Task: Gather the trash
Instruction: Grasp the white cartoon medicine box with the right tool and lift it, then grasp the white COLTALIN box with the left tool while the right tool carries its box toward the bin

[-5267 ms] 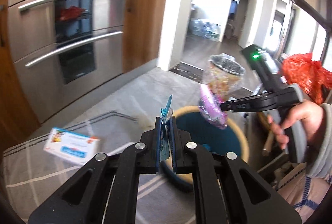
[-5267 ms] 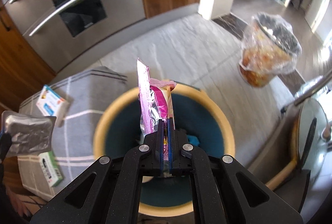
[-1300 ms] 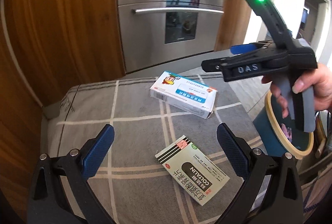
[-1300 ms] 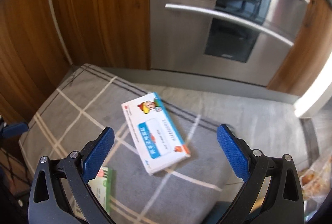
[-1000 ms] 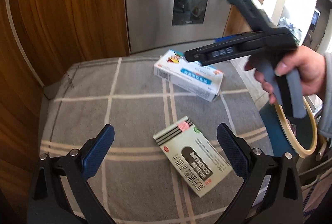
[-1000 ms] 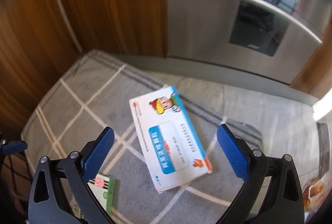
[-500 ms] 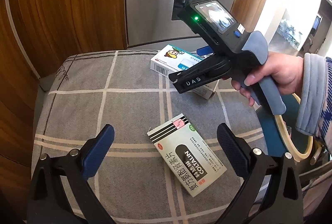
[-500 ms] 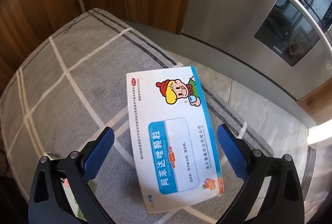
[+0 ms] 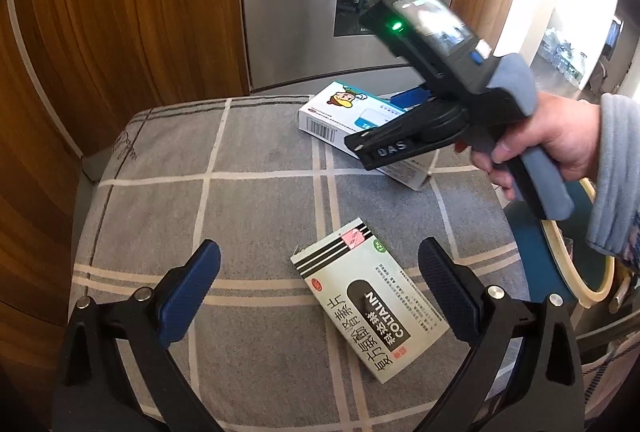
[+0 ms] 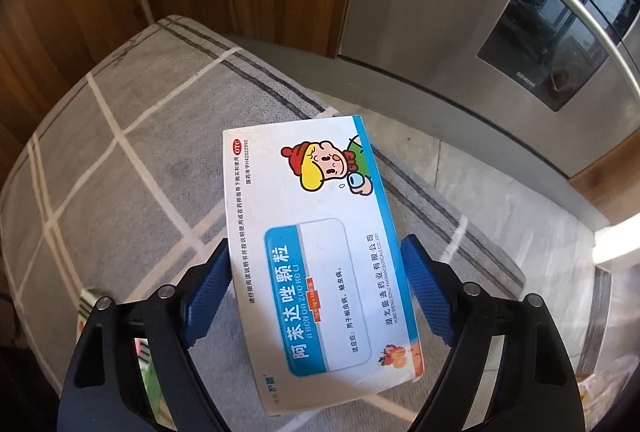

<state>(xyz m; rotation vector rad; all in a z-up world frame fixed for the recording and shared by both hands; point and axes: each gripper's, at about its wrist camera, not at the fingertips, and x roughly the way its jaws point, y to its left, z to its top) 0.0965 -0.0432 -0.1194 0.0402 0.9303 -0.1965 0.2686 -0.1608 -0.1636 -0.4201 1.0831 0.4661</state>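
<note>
A white and blue medicine box [image 10: 320,244] with a cartoon child lies on a grey checked cushion [image 10: 120,160]. My right gripper [image 10: 316,272] straddles it from above, and its jaws are closing. The blue pads [image 10: 208,288] stand at the box's long sides; a sliver of gap shows at the right one. In the left wrist view a hand holds the right gripper [image 9: 376,122] over that box [image 9: 340,112]. My left gripper [image 9: 320,296] hangs open above a green and white box [image 9: 372,308], touching nothing.
A teal bin with a yellow rim [image 9: 588,260] stands at the cushion's right edge. Behind the cushion [image 9: 240,192] are a stainless oven front [image 9: 312,12] and wooden cabinet doors [image 9: 120,12]. A grey sleeve [image 9: 616,172] reaches in from the right.
The right gripper has sunk onto the white and blue box, and its jaws have narrowed around it. The left gripper and the green and white box have stayed put.
</note>
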